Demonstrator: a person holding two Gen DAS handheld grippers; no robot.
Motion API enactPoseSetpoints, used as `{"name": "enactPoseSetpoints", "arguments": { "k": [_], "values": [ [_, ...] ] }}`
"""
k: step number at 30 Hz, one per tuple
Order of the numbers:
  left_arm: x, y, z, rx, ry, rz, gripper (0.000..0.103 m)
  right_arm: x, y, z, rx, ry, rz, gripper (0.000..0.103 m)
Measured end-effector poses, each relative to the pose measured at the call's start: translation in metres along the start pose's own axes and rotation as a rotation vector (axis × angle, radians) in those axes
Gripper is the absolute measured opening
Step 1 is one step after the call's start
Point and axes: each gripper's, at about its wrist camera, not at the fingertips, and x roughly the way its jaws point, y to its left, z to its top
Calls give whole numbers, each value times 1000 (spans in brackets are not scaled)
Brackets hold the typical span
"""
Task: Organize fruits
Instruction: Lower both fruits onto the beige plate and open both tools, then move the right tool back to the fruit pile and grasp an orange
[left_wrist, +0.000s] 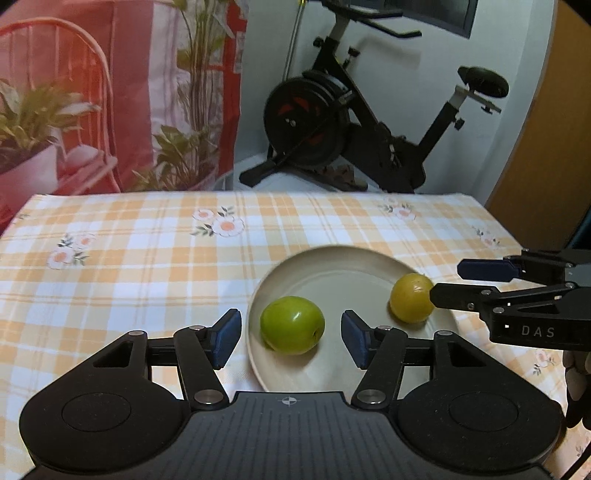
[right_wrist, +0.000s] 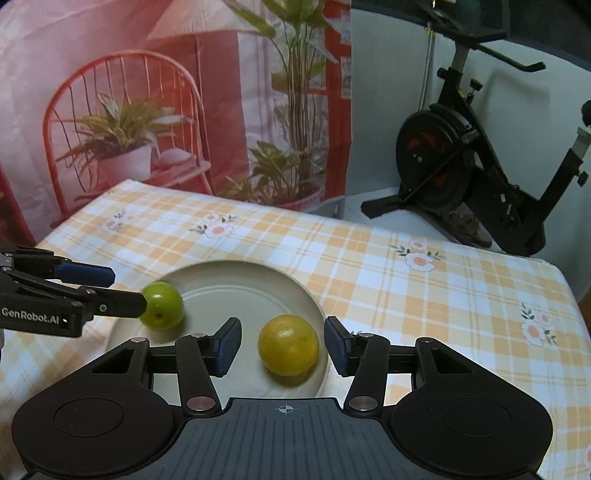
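A beige plate (left_wrist: 369, 258) (right_wrist: 258, 273) lies on the checked tablecloth. A green fruit (left_wrist: 292, 325) (right_wrist: 162, 305) rests on its left side, and a yellow fruit (left_wrist: 411, 297) (right_wrist: 288, 345) rests on its right side. My left gripper (left_wrist: 291, 338) is open; the green fruit sits between its blue pads with a gap on each side. My right gripper (right_wrist: 283, 345) is open too, its pads standing clear of the yellow fruit between them. Each gripper shows from the side in the other's view: the right one (left_wrist: 445, 282), the left one (right_wrist: 127, 291).
The table (left_wrist: 147, 258) wears an orange-and-white checked cloth with flower prints. Behind it hang a printed backdrop (right_wrist: 147, 110) of a red chair and plants, and a black exercise bike (left_wrist: 351, 122) stands on the floor. A wooden door (left_wrist: 546, 147) is at the right.
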Motion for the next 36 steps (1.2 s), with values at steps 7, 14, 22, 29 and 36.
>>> {"name": "enactPoseSetpoints", "arguments": {
  "k": [7,14,22,29,36],
  "values": [
    [-40,-4,-18,-28,-54,34,62,-41,3,-22,87,-90,13,46],
    [-74,-11,-43,-45,-98,56,62,-74,11,-53,171,-163,11,46],
    [-96,-26,-76,-76,-126,52,61,-100,39,-92,147,-190,-5,46],
    [-112,-34,-86,-43,-172,72,61,-104,41,-110,197,-182,-4,46],
    [-111,-33,-95,-70,-169,88,61,-105,40,-118,207,-183,-17,46]
  ]
}}
